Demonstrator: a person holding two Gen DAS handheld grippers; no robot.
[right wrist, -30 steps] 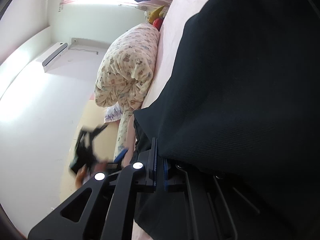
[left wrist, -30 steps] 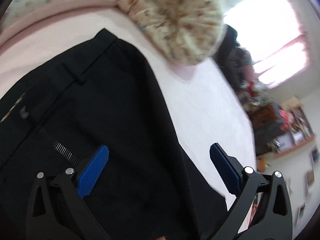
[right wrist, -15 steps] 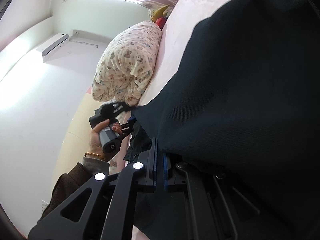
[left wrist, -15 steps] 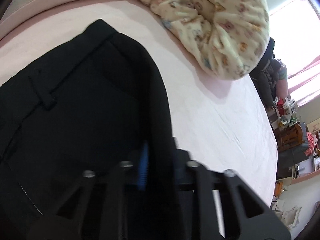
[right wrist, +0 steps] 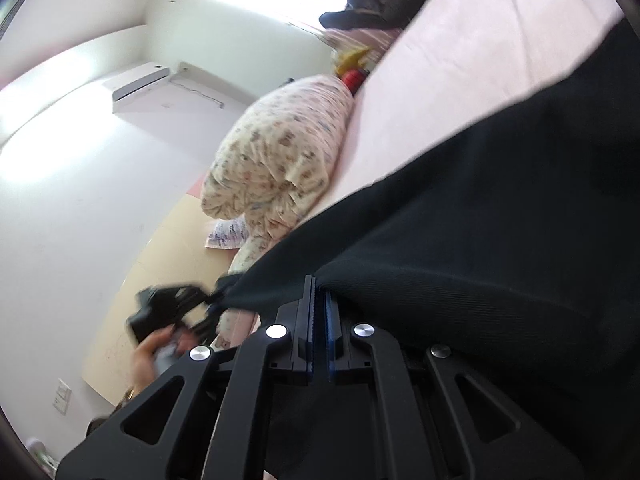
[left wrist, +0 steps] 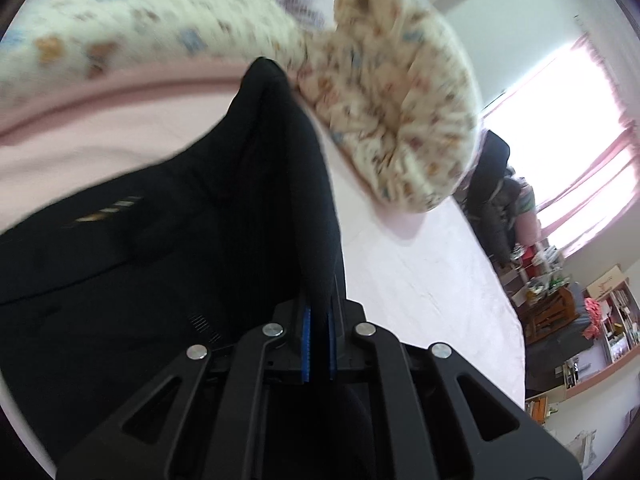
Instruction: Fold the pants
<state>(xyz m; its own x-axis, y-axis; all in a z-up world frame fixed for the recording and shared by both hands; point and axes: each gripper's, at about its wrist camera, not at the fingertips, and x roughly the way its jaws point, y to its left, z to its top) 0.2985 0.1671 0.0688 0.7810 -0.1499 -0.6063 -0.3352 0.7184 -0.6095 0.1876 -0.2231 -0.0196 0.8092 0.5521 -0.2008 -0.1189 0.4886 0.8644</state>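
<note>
Your left tool (left wrist: 318, 340) is pinching a raised fold of the black pants (left wrist: 200, 240), which lie partly on the pink bed (left wrist: 420, 280) beside the patterned quilt (left wrist: 400, 120). Your right tool (right wrist: 320, 328) is clamped on another edge of the pants (right wrist: 480, 240).

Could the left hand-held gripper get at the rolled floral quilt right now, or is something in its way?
Probably not as things stand. The left hand-held gripper is shut on a fold of the black pants. The quilt lies just beyond on the pink bed; it would have to let go first.
</note>
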